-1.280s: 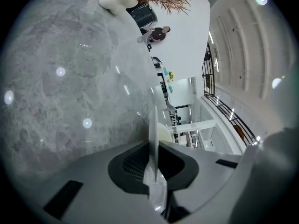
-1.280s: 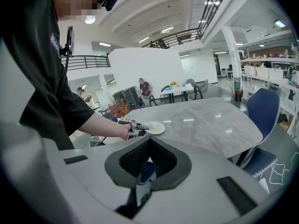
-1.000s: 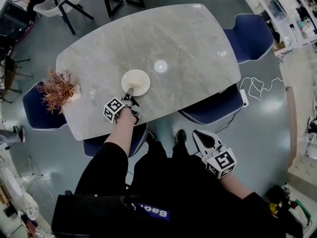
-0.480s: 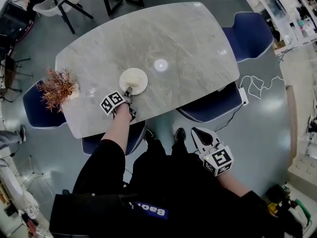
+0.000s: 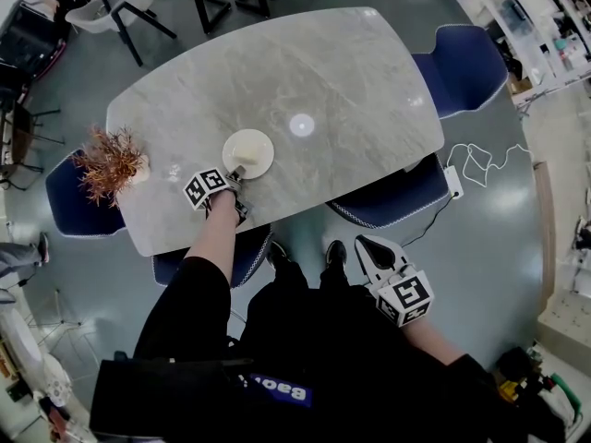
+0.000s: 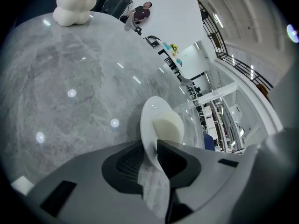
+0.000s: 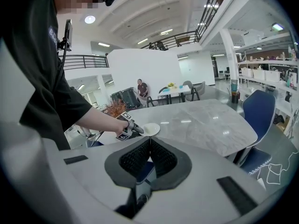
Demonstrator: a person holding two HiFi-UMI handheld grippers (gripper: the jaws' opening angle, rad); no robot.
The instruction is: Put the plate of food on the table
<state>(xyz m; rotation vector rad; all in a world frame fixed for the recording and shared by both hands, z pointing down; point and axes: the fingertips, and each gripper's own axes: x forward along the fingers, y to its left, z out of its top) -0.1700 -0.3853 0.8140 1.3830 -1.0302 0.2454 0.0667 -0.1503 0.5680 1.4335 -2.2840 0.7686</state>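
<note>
One table, centre frame; one plate; one dried plant, left edge; four blue chairs around the table; two tools: left hand-held gripper, right hand-held gripper; one white cable, right.

A long grey marble-patterned table with rounded corners, its glossy top showing bright spots of reflected ceiling light. Near the long edge closest to the camera sits a round white plate holding a pale cream portion of food. Toward the left end (well apart from the plate) stands a lumpy white vase of rust-coloured dried sprigs.
</note>
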